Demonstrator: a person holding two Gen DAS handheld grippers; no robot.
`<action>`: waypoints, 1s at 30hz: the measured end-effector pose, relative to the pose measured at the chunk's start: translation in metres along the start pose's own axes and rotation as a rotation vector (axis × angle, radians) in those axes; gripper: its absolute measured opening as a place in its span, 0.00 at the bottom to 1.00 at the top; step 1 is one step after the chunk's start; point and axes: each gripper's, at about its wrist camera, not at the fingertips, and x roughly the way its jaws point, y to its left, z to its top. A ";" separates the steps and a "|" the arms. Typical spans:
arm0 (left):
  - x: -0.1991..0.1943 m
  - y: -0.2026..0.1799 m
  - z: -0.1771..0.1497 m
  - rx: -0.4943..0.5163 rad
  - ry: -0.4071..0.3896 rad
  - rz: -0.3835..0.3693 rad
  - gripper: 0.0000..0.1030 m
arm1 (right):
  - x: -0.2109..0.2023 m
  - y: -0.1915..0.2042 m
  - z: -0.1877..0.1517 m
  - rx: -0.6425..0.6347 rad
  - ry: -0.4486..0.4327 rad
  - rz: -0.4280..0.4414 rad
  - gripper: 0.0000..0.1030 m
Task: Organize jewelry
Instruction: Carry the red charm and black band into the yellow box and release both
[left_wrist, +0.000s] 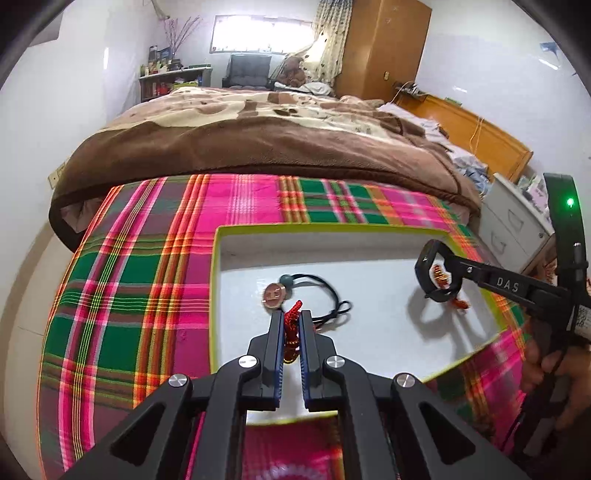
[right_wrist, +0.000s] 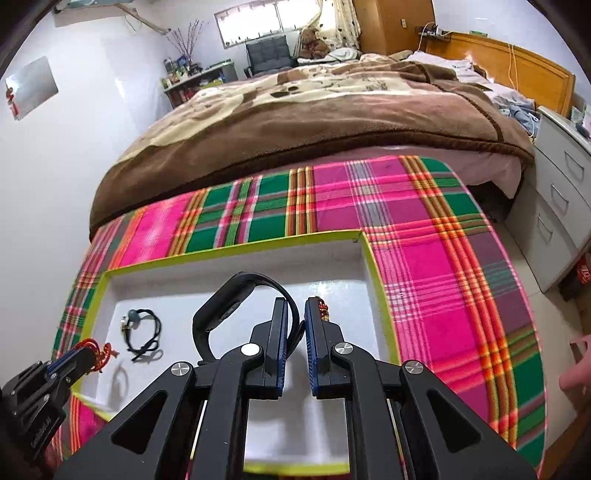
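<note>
A white tray with a lime-green rim (left_wrist: 218, 266) (right_wrist: 364, 254) lies on a plaid cloth. A black cord bracelet with a copper coin and grey bead (left_wrist: 275, 293) (right_wrist: 142, 332) lies in the tray. My left gripper (left_wrist: 291, 321) (right_wrist: 86, 352) is shut on a red knotted cord bracelet (left_wrist: 291, 319) (right_wrist: 99, 352) just above the tray's near side. My right gripper (right_wrist: 301, 308) (left_wrist: 439, 277) is shut on a black wristband (right_wrist: 221, 314) (left_wrist: 424, 264), held over the tray's right part. A red and gold beaded piece (right_wrist: 323, 308) (left_wrist: 441, 275) shows beside its right finger.
The pink and green plaid cloth (left_wrist: 147, 280) covers the table. A bed with a brown blanket (left_wrist: 258, 140) stands directly behind. White drawers (right_wrist: 561, 206) stand at the right. A hand (right_wrist: 578, 373) shows at the right edge.
</note>
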 end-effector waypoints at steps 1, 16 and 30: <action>0.003 0.002 0.000 -0.004 0.006 -0.003 0.07 | 0.003 0.000 0.001 0.001 0.005 -0.005 0.09; 0.021 0.009 -0.002 -0.022 0.046 -0.003 0.07 | 0.022 0.002 0.006 -0.008 0.018 -0.021 0.10; 0.025 0.010 -0.002 -0.039 0.050 -0.020 0.15 | 0.024 0.003 0.006 -0.021 0.017 -0.009 0.11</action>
